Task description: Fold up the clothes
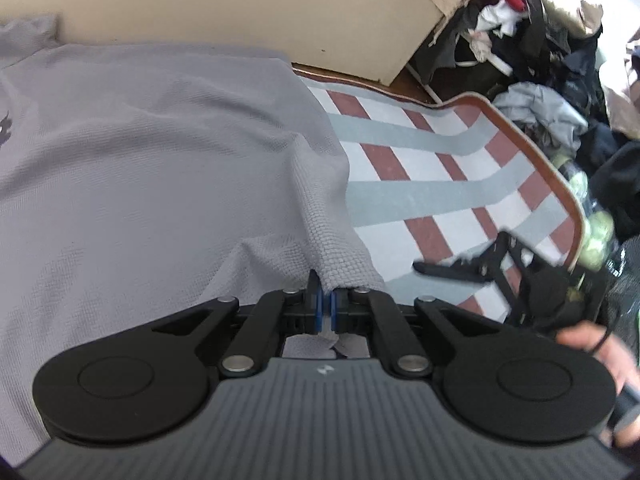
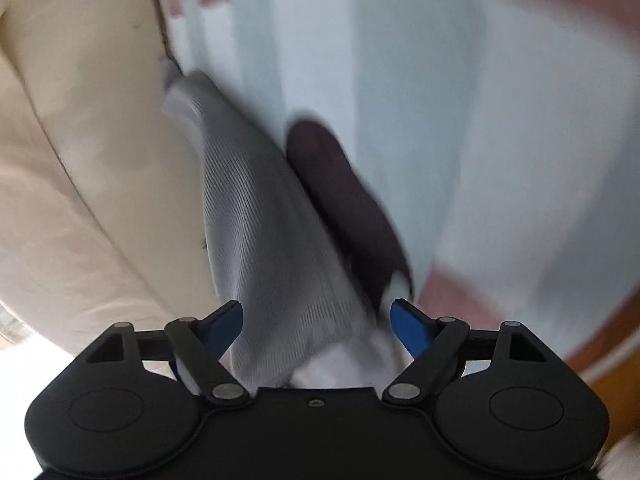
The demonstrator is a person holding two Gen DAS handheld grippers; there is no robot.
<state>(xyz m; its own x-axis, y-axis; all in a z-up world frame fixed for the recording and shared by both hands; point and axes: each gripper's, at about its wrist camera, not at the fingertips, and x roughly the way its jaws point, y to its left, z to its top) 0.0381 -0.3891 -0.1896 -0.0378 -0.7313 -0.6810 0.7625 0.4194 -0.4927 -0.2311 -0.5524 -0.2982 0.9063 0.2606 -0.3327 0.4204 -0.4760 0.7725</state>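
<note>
1. The garment (image 1: 140,152) filling the left of the left wrist view is pale grey with a fine waffle weave; a small dark print sits at its far left edge.
2. The cloth (image 1: 440,168) under it, centre right, is checked in white, grey-blue bands and brick-red blocks, with a brown border.
3. The cushion (image 1: 240,4) along the top is cream.
4. The clothes heap (image 1: 540,40) at upper right is mostly black and grey, with touches of white and red.
5. The left gripper (image 1: 325,304) at bottom centre is black with blue pads.
6. In the right wrist view the right gripper (image 2: 316,320) is likewise black with blue pads (image 2: 408,324); the grey ribbed fabric runs up the middle beside a dark maroon patch (image 2: 344,196).
</note>
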